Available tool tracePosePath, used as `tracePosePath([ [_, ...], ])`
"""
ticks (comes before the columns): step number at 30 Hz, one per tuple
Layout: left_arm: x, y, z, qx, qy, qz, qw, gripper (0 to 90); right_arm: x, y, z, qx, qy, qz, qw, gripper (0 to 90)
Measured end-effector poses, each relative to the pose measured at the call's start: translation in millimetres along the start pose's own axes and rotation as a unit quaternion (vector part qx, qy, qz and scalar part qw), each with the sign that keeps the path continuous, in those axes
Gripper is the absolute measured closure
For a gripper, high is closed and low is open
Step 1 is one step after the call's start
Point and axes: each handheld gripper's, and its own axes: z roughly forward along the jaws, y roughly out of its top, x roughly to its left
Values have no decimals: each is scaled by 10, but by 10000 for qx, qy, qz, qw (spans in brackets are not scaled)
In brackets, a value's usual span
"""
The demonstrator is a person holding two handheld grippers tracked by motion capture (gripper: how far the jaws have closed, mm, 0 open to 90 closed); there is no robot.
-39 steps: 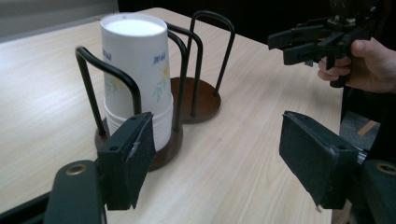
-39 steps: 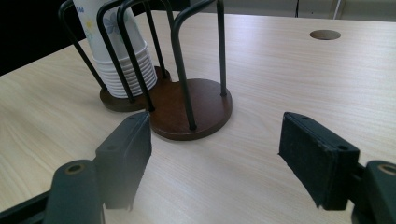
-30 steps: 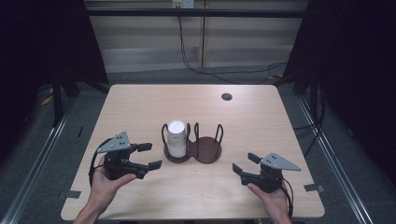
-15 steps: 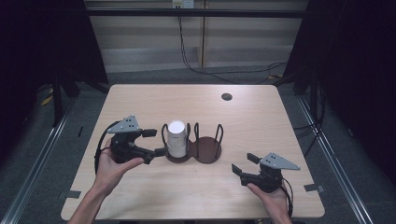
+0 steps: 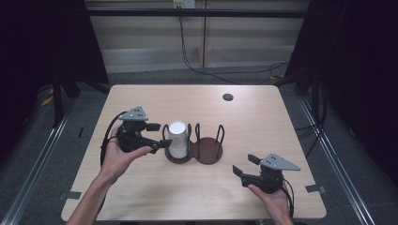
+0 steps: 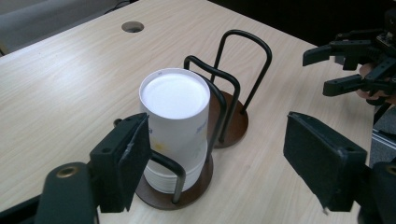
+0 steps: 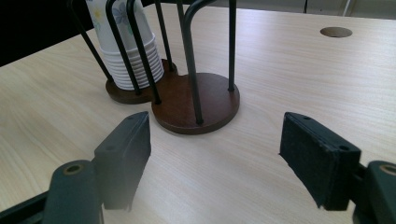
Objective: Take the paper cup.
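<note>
**Cup stack in wire holder, both grippers unloaded**

We list a stack of white paper cups with a flower print (image 5: pixel 178 138), nested upside down in one bay of a dark brown wooden two-bay holder with black wire hoops (image 5: pixel 206 152). The stack sits just ahead of the left gripper (image 5: pixel 158 136), partly between its jaws; these have just been closing a little, yet no pad presses on the cups, so we record this gripper as released. One pad (image 6: pixel 135 163) stands just beside the stack's wall. The holder's other bay lies bare beyond the stack. The right gripper (image 5: pixel 246 165) rests well apart, jaws spread with nothing between them, the holder ahead of it on the pale wooden table (image 5: pixel 263 117).
</note>
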Motion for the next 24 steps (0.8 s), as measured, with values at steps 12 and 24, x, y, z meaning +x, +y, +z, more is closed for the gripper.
tracePosePath([
  [12,52,167,109,208,-62,238,9995,217,0,-3,3,15,4,4,10000,244],
  [24,145,344,267,528,-79,479,9974,226,-8,-4,-2,5,-45,10,10000,244],
])
